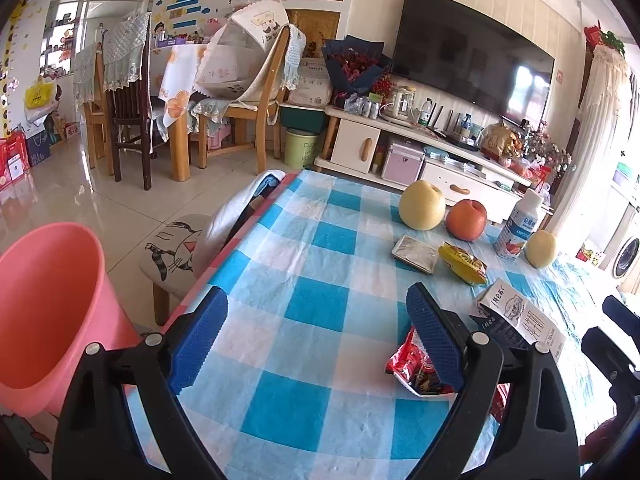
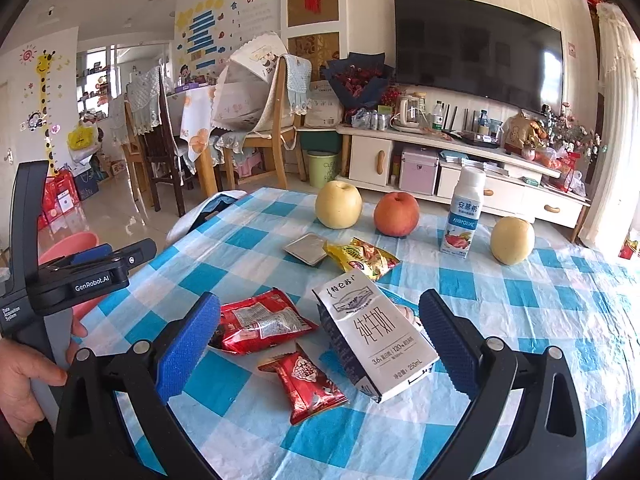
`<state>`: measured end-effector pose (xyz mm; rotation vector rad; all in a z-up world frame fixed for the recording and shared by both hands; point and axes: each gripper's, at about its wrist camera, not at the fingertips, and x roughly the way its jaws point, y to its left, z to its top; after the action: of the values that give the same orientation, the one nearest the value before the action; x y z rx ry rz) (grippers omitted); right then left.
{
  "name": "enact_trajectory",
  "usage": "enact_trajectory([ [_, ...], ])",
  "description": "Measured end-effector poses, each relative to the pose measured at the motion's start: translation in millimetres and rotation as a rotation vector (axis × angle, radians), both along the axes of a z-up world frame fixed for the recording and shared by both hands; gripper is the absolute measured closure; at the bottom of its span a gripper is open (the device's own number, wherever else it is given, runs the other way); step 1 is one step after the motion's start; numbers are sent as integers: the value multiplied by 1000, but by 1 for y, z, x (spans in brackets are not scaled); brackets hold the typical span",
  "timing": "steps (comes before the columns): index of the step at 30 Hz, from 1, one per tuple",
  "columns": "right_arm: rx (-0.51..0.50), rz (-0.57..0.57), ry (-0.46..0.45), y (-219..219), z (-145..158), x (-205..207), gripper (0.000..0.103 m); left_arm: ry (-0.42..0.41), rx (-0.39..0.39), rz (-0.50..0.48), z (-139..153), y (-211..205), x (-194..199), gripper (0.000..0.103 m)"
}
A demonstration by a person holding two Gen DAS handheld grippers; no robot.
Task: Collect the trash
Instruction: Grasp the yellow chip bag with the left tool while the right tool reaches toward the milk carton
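Living room, TV wall behind; the surface (image 2: 520,300) wore a blue-and-white checked cloth. Trash sat mid-cloth: a milk carton (image 2: 372,340) lying on its side, a big red wrapper (image 2: 260,320) just left of it, a small red wrapper (image 2: 308,384) in front, a yellow wrapper (image 2: 360,258) and a foil tray (image 2: 306,249) behind. Two pears, an apple (image 2: 396,214) and a yogurt bottle (image 2: 462,216) stood further back (probably not trash). A pink bin (image 1: 48,304) sat off the surface's left edge, below it.

The right gripper (image 2: 320,344) had its fingers spread wide, empty, with the carton and both red wrappers in the gap between them. The left gripper (image 1: 316,336) was also wide and empty, over bare cloth near the bin side; the big red wrapper (image 1: 412,368) lay partly hidden behind its right finger.

Handling guess:
- Carton: light if empty, stiff board, will dent. Grip across the narrow flat faces mid-body, not the folded end.
- Wrappers: near weightless, slick film, crinkly. Pinch a raised crimped edge or bunch the middle; a flat press would likely slide off.
- Tray: thin foil, lies flat, bends easily. Take a rim.
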<state>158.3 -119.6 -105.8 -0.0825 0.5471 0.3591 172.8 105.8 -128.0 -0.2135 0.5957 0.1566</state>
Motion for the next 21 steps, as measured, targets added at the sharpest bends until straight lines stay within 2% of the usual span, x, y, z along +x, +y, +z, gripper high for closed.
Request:
enact_trajectory([
  [9,3,-11,29,-24,-10,12,5,76,71,21,-6,-25,17,11],
  [15,45,-50,92,-53,-14,27,5,50,115,53,0,-35,22,11],
  [21,110,-110,155,-91,-15,47,5,21,141,-69,3,-59,36,11],
])
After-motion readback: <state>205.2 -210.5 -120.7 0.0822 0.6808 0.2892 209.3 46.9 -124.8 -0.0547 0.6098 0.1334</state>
